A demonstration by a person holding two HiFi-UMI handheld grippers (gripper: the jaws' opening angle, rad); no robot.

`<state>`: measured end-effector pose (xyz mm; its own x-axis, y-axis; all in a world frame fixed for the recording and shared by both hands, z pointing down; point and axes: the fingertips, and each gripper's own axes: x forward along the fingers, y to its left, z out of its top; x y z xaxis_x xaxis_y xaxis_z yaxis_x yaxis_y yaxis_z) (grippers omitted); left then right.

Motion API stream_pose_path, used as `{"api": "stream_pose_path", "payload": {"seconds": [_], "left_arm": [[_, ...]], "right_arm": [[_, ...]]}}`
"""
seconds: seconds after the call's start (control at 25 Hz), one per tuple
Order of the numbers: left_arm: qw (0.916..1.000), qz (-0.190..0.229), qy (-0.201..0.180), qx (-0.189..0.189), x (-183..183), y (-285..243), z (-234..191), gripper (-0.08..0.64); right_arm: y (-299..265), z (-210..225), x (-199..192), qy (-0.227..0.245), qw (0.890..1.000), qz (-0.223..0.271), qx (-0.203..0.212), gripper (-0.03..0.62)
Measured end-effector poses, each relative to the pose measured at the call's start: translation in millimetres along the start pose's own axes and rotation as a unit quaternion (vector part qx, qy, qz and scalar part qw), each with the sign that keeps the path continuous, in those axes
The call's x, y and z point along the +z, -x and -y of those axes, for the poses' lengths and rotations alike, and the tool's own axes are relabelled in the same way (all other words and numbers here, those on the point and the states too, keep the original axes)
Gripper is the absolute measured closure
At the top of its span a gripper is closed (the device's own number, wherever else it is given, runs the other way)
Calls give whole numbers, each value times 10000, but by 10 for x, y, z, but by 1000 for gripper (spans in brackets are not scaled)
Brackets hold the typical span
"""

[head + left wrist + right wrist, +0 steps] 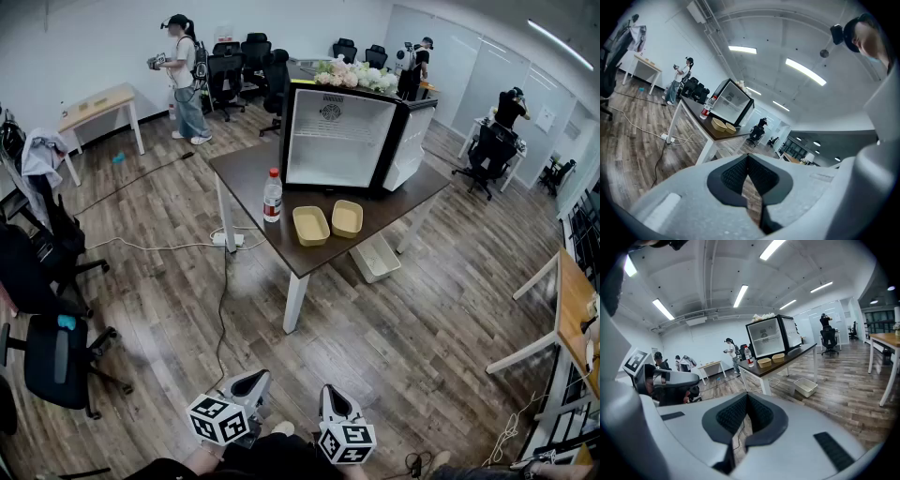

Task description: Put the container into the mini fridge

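Two shallow yellow containers (pixel 310 225) (pixel 347 217) lie side by side on the dark table (pixel 246 166), in front of the mini fridge (pixel 336 137), whose door stands open. Both of my grippers are held low, well short of the table and over the wooden floor: the left gripper (pixel 251 384) and the right gripper (pixel 334 401). In the left gripper view the jaws of the left gripper (pixel 747 158) are shut with nothing between them. The right gripper (pixel 746 398) is likewise shut and empty. The containers (pixel 764 362) look small and far off in both gripper views.
A water bottle (pixel 273 195) stands on the table left of the containers. A white bin (pixel 376 256) sits on the floor under the table, and cables (pixel 169 247) run across the floor. Office chairs (pixel 56 361) stand at my left. Other people (pixel 184 77) work at the back.
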<state>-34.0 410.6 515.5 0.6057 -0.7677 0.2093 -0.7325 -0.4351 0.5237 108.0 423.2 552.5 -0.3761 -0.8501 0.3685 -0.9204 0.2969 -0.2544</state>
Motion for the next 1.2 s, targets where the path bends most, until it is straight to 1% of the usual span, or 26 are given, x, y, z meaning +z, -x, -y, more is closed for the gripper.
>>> {"api": "stream_pose_path", "payload": {"seconds": [0.16,0.2,0.32,0.4,0.52,0.64,0.96,1.2], "left_arm": [[9993,-113,-333,-135,-47,108,151,552],[9993,-124,-341,-133,-62,127,155,552],[9997,-66,-207,-68,-87,158,123,552],[9998,0,-209,-39,-89,156,129,552],[9996,55,-259,13,-94,145,157,552],[9998,19,-213,7,-123,148,183,552],[9989,-216,-346,-250,-220,-23,335,552],[9976,-303,-461,-425,-204,-223,323,552]], "right_arm": [[88,-116,11,103,9999,87,-26,586],[98,-138,16,109,9999,107,-29,586],[110,-184,25,140,9998,139,31,586],[123,-168,11,153,9998,142,59,586],[151,-85,0,-55,9999,164,-2,584],[187,-25,-20,-315,9994,160,-40,584],[245,75,-134,-574,9983,87,-20,583],[116,193,-88,-685,9972,169,-236,583]]}}
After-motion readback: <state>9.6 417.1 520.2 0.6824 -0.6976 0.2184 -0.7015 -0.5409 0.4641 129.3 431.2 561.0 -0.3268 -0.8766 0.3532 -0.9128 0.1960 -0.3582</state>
